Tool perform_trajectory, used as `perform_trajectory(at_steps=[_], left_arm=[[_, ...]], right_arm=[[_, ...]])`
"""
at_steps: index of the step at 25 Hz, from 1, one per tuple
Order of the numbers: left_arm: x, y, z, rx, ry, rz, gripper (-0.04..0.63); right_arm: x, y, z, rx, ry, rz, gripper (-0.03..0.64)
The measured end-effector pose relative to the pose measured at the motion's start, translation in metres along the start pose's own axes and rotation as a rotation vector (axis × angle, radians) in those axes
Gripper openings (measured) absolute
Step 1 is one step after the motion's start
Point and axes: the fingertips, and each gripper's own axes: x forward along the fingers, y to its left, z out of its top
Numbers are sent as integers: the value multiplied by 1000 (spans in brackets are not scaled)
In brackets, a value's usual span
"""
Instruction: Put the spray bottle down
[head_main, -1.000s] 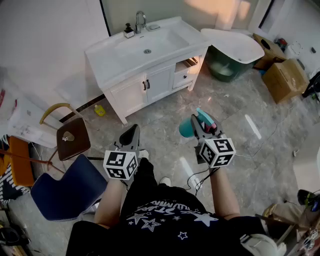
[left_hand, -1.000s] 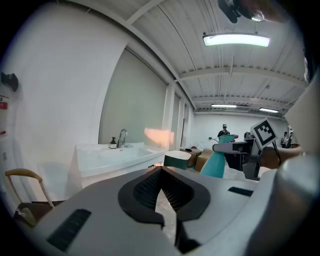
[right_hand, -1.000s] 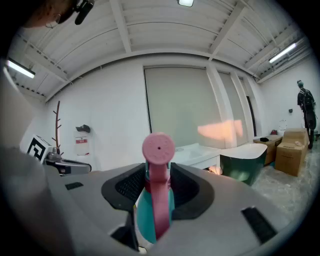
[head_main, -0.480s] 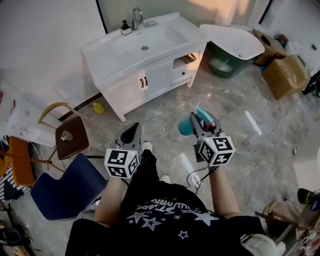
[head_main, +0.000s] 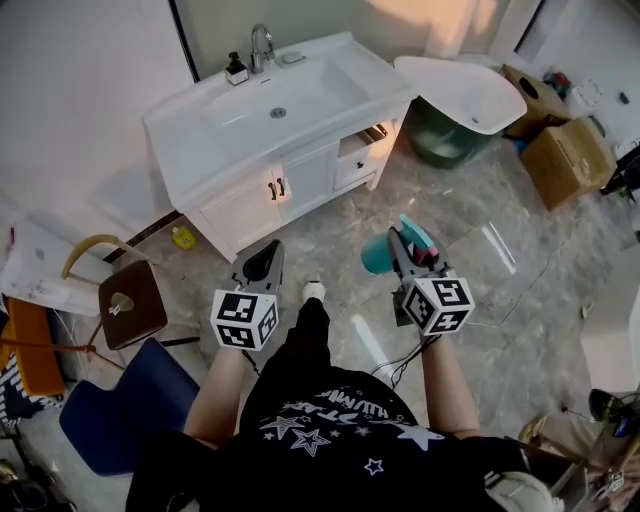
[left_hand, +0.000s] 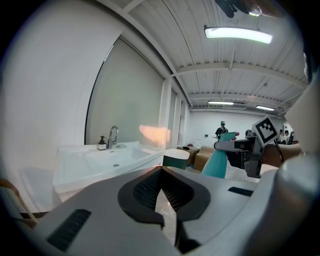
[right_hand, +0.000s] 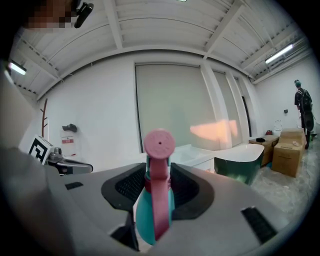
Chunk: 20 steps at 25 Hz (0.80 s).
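Room: marble floor (head_main: 340, 225), white sink cabinet (head_main: 215, 135) ahead.
Right tool (head_main: 405, 238): clamped on teal, pink-headed spray bottle (head_main: 376, 254).
Left tool (head_main: 267, 250): jaws together, empty.

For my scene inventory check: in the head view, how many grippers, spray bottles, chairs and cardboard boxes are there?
Grippers: 2, left gripper and right gripper
Spray bottle: 1
Chairs: 2, brown chair and blue chair
Cardboard boxes: 2, larger box and smaller box
Total: 7

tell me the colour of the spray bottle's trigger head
Pink spray head, on a teal spray bottle; clearest in the right gripper view.
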Motion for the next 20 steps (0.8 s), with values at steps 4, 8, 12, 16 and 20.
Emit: perform_trajectory(at_steps=[4,8,12,16,20], left_arm=[[77,30,22,20,-13,-17,15],[153,62,44,14,-7,-33,15],[228,101,66,23,15,-52,15],[279,132,93,25,4,-57,15],[313,154,111,31,-13,-49,15]], right_arm=[[67,-37,17,-4,-6,-21,161],[136,-72,35,4,2,-31,161],[215,-104,57,-9,23,-41,161],[276,-128,82,-12,22,-48,161],[325,-144,102,-13,6,-50,161]])
